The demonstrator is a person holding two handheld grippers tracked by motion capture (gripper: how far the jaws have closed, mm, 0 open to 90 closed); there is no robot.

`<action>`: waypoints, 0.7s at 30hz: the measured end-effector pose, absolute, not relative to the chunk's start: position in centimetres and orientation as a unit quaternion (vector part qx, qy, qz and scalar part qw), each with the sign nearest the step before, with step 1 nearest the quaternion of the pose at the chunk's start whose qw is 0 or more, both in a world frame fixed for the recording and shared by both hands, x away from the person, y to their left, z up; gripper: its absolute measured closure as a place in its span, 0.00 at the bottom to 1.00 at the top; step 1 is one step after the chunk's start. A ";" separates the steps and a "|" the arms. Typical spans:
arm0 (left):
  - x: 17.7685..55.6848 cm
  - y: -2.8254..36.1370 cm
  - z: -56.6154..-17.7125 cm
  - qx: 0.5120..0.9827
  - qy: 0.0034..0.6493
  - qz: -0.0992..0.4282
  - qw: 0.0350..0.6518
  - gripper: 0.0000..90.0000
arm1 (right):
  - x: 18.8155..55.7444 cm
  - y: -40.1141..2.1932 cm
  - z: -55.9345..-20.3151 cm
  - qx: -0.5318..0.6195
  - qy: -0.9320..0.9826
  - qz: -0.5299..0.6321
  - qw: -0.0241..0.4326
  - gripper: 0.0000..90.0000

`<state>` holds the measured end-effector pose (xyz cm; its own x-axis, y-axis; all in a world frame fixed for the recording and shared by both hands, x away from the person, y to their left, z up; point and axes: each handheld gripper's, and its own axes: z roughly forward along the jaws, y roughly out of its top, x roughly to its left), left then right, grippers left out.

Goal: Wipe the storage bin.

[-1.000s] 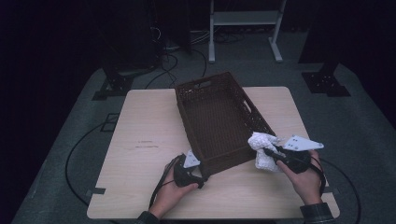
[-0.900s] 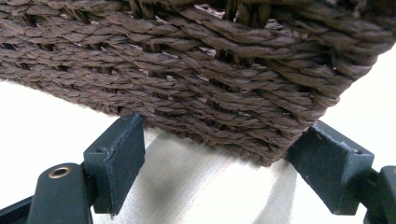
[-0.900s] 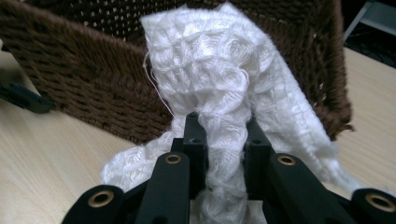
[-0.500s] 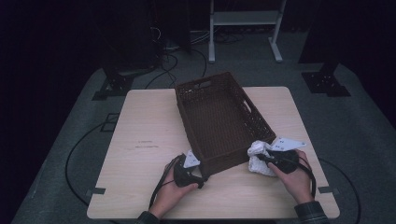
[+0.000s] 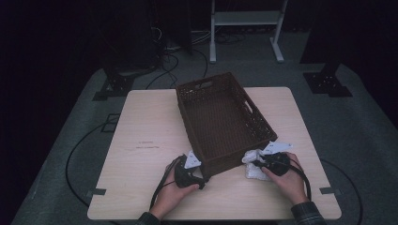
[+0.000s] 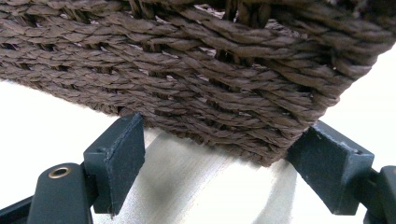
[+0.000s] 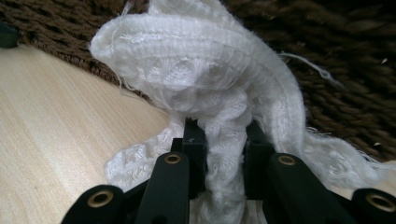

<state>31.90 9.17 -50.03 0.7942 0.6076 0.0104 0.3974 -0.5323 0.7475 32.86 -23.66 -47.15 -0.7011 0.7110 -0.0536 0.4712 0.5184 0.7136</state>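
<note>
Two grippers work at the near end of the wicker basket (image 5: 223, 119), which sits on the table (image 5: 141, 122). The right gripper (image 7: 223, 135) has its jaws clamped tight on a bunched white cloth (image 7: 205, 74), low beside the basket's near right corner. The left gripper (image 6: 224, 154) stands with jaws spread wide around the near left corner, its pads (image 6: 119, 154) just beside the weave (whether they press on it I cannot tell). That hold looks slight, so a tug could let the basket skid or twist. The cloth's frayed edge and loose threads (image 7: 303, 63) lie against the rough weave and could snag when lifted over the rim. Inside, the basket looks empty, with the woven floor bare.
</note>
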 end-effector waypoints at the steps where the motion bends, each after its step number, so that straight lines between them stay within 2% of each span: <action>1: 31.9 9.2 -50.0 0.865 0.291 0.136 0.387 0.22 | 32.9 -23.7 -47.3 0.344 0.856 0.345 0.172 0.84; 6: 31.9 9.2 -50.0 0.865 0.290 0.136 0.387 0.22 | 33.0 -23.4 -47.9 0.343 0.863 0.335 0.158 0.84; 11: 31.9 9.2 -50.0 0.865 0.291 0.136 0.387 0.22 | 32.8 -23.2 -47.9 0.338 0.867 0.328 0.162 0.84; 21: 31.9 9.2 -50.0 0.865 0.291 0.136 0.387 0.22 | 30.9 -23.6 -44.6 0.315 0.844 0.382 0.208 0.84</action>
